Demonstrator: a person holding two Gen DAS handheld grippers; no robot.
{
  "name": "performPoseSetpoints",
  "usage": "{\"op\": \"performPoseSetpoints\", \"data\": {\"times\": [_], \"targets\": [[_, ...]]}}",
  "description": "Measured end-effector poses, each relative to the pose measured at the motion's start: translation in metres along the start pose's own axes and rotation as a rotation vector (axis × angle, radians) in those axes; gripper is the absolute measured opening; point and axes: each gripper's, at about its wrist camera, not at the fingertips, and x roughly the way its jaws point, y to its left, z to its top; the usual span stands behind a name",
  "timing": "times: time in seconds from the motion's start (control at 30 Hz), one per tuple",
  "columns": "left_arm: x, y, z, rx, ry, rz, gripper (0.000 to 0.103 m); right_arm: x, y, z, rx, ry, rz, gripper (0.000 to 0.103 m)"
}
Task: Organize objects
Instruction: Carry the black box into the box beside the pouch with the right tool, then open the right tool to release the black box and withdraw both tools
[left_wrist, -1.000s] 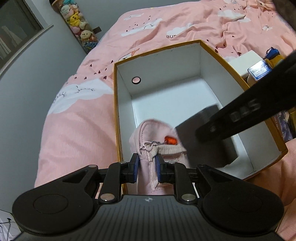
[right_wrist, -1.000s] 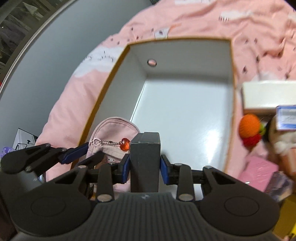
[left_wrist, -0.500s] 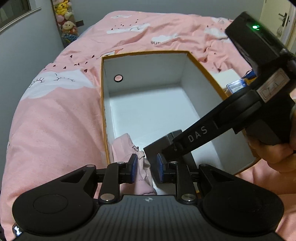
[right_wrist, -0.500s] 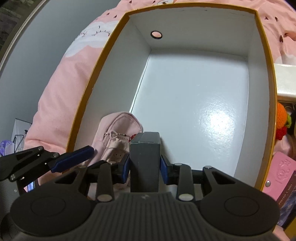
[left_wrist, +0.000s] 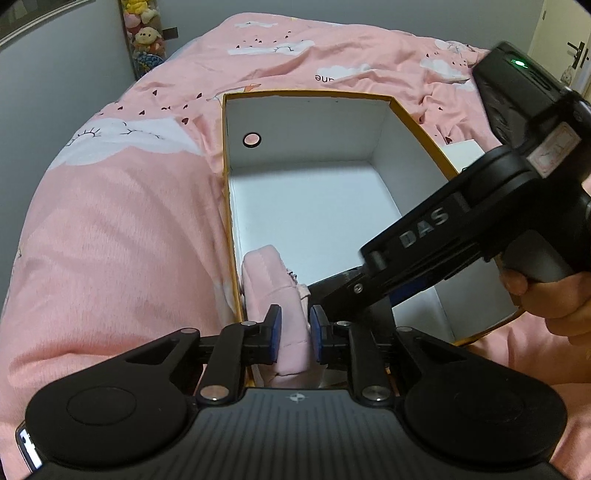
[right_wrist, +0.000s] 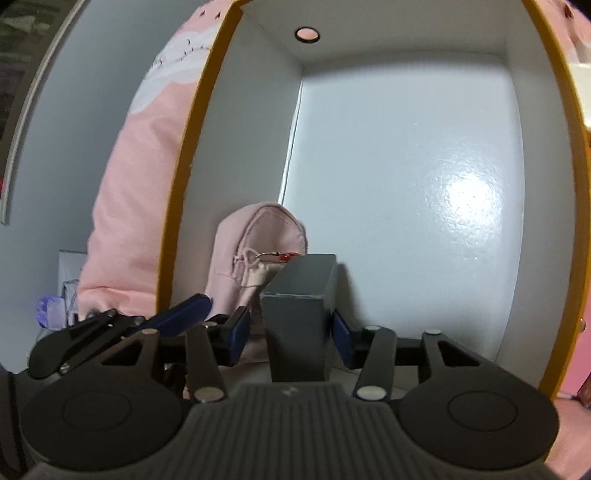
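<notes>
The left gripper (left_wrist: 295, 328) is closed on the pink pouch (left_wrist: 275, 280), low centre of frame, standing on end against the near-left wall of the white box (left_wrist: 306, 129). In the right view the right gripper (right_wrist: 290, 330) has spread its pads, apparently clear of the grey block (right_wrist: 301, 314) (contact hard to judge), which stands upright just right of the pouch, long axis vertical.

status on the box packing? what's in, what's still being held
In hand: the pink pouch is down inside the box, with the left gripper shut on it. The dark gray block also sits inside; the right gripper has open jaws beside it. Left: the white carton lies outside the box.
</notes>
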Motion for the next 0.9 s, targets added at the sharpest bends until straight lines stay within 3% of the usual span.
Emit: {"op": "performPoseSetpoints", "data": {"times": [0.1, 0.17, 0.27, 0.4, 0.5, 0.63, 0.9], "targets": [[0.001, 0.001, 0.0, -0.007, -0.001, -0.003, 0.02, -0.007, -0.005, -0.006, 0.032, -0.022, 0.044, 0.051], [0.001, 0.002, -0.001, -0.011, 0.0, -0.005, 0.02, -0.011, -0.007, -0.01, 0.045, -0.039, 0.06, 0.043], [0.001, 0.003, 0.0, -0.02, -0.001, -0.008, 0.02, -0.008, -0.007, -0.014, 0.042, -0.053, 0.034, 0.038], [0.001, 0.005, 0.0, -0.039, -0.004, -0.013, 0.02, -0.008, -0.012, -0.014, 0.043, -0.072, 0.019, 0.038], [0.002, 0.006, 0.001, -0.053, -0.006, -0.012, 0.02, -0.012, -0.01, -0.009, 0.026, -0.102, 0.027, 0.046], [0.002, 0.005, 0.002, -0.052, -0.008, -0.007, 0.02, -0.008, -0.003, 0.003, 0.003, -0.151, -0.023, 0.047], [0.003, 0.01, 0.002, -0.064, -0.006, -0.016, 0.018, 0.01, -0.009, 0.003, 0.005, -0.084, 0.043, 0.044]]}}
